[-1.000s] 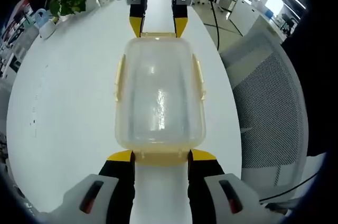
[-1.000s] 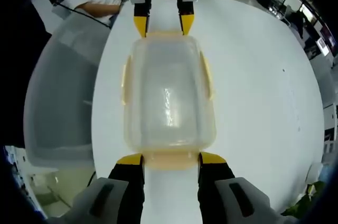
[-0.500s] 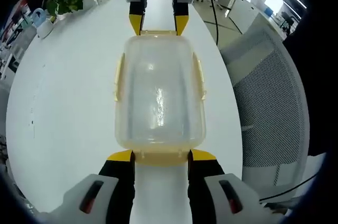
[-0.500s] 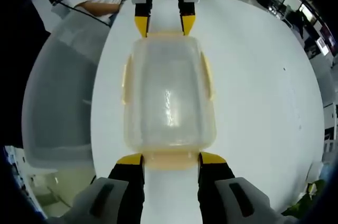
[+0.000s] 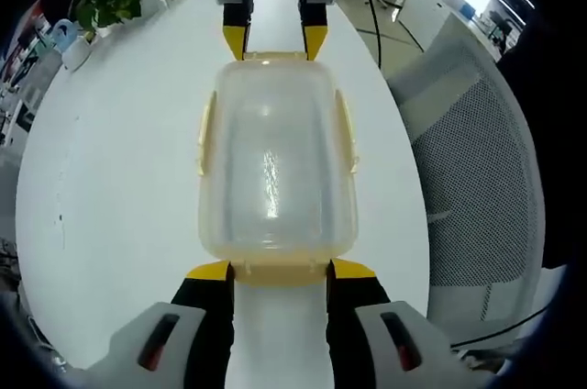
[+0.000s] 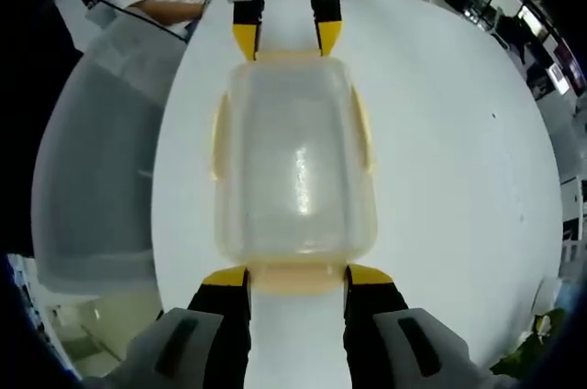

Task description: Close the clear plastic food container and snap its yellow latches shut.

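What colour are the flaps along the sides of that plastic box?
Yellow: the side flaps on the clear box, best seen in the left gripper view.

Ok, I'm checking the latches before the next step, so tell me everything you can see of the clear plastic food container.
The clear plastic food container is a cloudy, see-through rounded rectangle with its lid on, lying flat on the white table. Pale yellow latches run along its two long sides and sit at both short ends. The left gripper meets the near end latch in the left gripper view, and the right gripper meets the opposite end. Whether any latch is snapped shut cannot be told.
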A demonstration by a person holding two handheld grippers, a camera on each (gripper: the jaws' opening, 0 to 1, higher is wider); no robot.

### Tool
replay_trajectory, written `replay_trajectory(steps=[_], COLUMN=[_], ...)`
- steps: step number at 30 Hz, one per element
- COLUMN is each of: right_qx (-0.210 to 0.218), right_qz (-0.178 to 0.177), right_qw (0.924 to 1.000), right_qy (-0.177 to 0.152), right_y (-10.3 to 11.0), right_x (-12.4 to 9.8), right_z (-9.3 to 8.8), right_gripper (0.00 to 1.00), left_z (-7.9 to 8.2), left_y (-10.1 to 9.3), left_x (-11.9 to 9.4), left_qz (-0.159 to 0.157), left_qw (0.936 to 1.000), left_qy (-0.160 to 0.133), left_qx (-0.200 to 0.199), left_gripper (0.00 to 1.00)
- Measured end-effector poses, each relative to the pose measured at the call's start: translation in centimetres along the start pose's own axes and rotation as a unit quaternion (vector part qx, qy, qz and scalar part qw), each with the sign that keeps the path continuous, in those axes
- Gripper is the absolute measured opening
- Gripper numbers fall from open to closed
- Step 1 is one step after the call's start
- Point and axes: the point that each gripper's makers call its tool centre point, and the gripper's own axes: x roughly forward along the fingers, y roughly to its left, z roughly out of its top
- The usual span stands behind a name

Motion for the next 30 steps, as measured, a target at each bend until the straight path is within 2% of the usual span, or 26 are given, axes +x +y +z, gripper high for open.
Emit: replay_trajectory(steps=[9,16,18,20,22,24,26,29,30], right_qx=[-0.002,-0.003,-0.008,-0.039,-0.04,-0.034,-0.008,0.004,0.015], right_qz=[-0.001,-0.006,0.001,-0.003,-0.01,-0.016,-0.012,-0.015,-0.005], right_qw=[1.0,0.9999,0.9998,0.999,0.999,0.9991,0.9994,0.9992,0.9991], right_qy=[0.0,-0.013,-0.017,-0.023,-0.015,-0.022,-0.03,-0.037,-0.038], right_y=[-0.1,-0.1,0.2,0.1,0.0,-0.2,-0.3,-0.7,-0.4], right_x=[0.2,0.2,0.0,-0.1,-0.2,-0.4,-0.7,-0.9,-0.9], right_z=[0.0,-0.1,-0.2,-0.2,-0.6,-0.8,-1.0,-1.2,-1.2], right_gripper=[0.37,0.38,0.39,0.4,0.43,0.5,0.48,0.47,0.46], left_z=[-0.1,-0.1,-0.2,-0.3,-0.5,-0.9,-1.0,-0.7,-0.7], left_y=[0.2,0.2,0.4,0.3,0.5,0.5,1.0,1.2,1.3], left_x=[0.4,0.3,0.4,0.3,0.4,0.6,0.5,0.1,0.0], left_qz=[0.009,0.013,0.017,0.02,0.035,0.041,0.053,0.052,0.048], left_qw=[0.9999,0.9998,0.9996,0.9995,0.9981,0.9975,0.9971,0.9981,0.9985], left_qy=[-0.005,-0.008,-0.011,-0.004,0.008,0.018,0.02,0.01,0.008], left_qx=[0.005,0.01,0.019,0.024,0.05,0.055,0.05,0.033,0.025], left_gripper=[0.38,0.39,0.39,0.4,0.4,0.46,0.54,0.52,0.51])
